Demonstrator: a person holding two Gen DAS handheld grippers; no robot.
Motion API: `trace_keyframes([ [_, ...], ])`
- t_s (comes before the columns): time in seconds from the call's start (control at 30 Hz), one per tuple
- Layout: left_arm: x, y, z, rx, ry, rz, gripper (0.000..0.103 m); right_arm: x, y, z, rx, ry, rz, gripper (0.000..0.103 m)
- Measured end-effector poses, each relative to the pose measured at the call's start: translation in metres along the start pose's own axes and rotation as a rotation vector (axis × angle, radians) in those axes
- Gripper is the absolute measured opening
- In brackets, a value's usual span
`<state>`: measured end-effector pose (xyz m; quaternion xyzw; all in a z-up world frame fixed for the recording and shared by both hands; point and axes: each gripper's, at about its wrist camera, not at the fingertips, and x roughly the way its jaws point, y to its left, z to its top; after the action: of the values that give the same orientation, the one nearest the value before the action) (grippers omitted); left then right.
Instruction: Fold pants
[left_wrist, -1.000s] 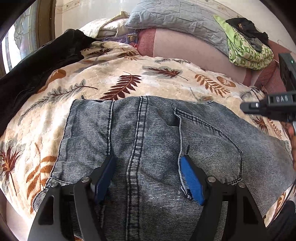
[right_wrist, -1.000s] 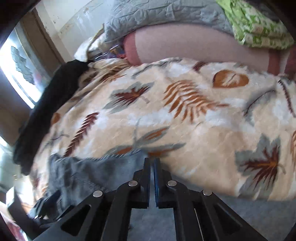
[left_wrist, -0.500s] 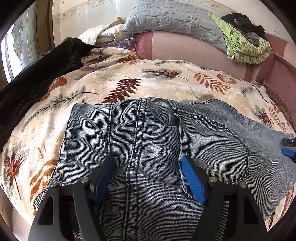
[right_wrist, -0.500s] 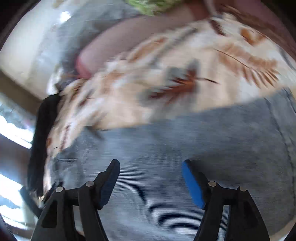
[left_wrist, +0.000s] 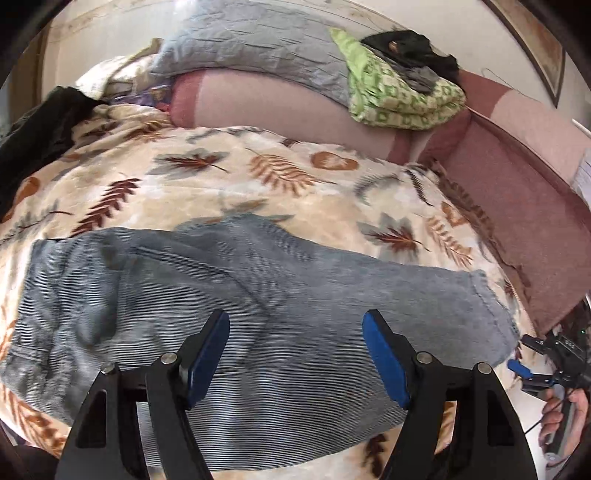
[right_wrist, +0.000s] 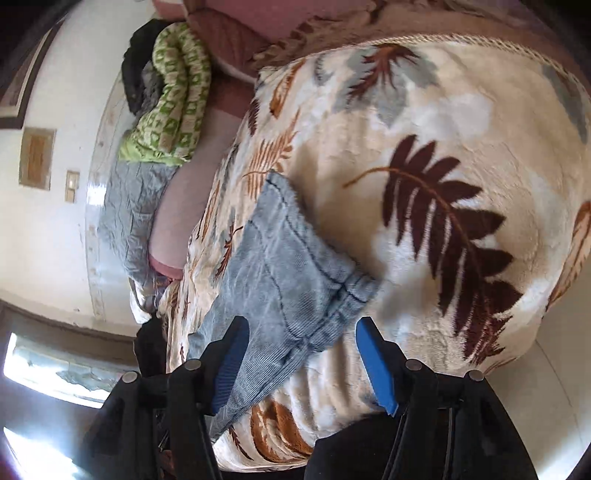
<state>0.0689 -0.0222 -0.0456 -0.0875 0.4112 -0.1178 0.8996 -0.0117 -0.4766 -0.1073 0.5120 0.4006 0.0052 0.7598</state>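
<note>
We see the faded grey-blue denim pants (left_wrist: 258, 295) lying flat on a plush leaf-print blanket (left_wrist: 258, 177), frayed hem (right_wrist: 354, 288) towards our right. Our left gripper (left_wrist: 295, 354) and right gripper (right_wrist: 299, 362) both gape wide, holding nothing. Beyond, a quilted grey pillow (left_wrist: 258, 40) tops a mauve bolster (left_wrist: 266, 103).

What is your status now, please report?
Left gripper and right gripper open, holding nothing. Jeans flat on leaf blanket, hem between right jaws. Nothing in the way.
</note>
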Motion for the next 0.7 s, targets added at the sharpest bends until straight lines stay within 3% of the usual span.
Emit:
trace_keyframes([
  [0.13, 0.030, -0.060, 0.000, 0.077, 0.050, -0.034, 0.075, 0.004, -0.010, 0.011, 0.042, -0.003, 0.018, 0.064],
  [0.3, 0.069, -0.094, -0.008, 0.127, 0.137, -0.018, 0.075, 0.011, -0.018, 0.021, 0.134, -0.004, 0.042, 0.064],
  [0.37, 0.086, -0.099, -0.015, 0.152, 0.191, 0.029, 0.075, 0.011, -0.021, 0.023, 0.150, -0.008, 0.029, 0.056],
  [0.4, 0.099, -0.102, -0.021, 0.182, 0.247, 0.081, 0.075, 0.011, -0.022, 0.024, 0.146, -0.007, 0.003, 0.039],
  [0.43, 0.104, -0.107, -0.026, 0.233, 0.249, 0.116, 0.077, 0.012, -0.023, 0.024, 0.138, -0.004, -0.014, 0.031],
  [0.5, 0.100, -0.118, -0.030, 0.309, 0.223, 0.172, 0.078, 0.013, -0.019, 0.025, 0.102, 0.000, -0.038, 0.028],
  [0.6, 0.088, -0.118, -0.022, 0.277, 0.206, 0.157, 0.078, 0.013, -0.007, 0.024, 0.025, -0.007, -0.103, 0.027],
  [0.67, 0.088, -0.118, -0.020, 0.286, 0.183, 0.189, 0.078, 0.015, -0.001, 0.023, -0.011, -0.011, -0.139, 0.026],
  [0.7, 0.094, -0.119, -0.022, 0.298, 0.216, 0.184, 0.078, 0.015, 0.002, 0.022, -0.028, -0.014, -0.156, 0.026],
])
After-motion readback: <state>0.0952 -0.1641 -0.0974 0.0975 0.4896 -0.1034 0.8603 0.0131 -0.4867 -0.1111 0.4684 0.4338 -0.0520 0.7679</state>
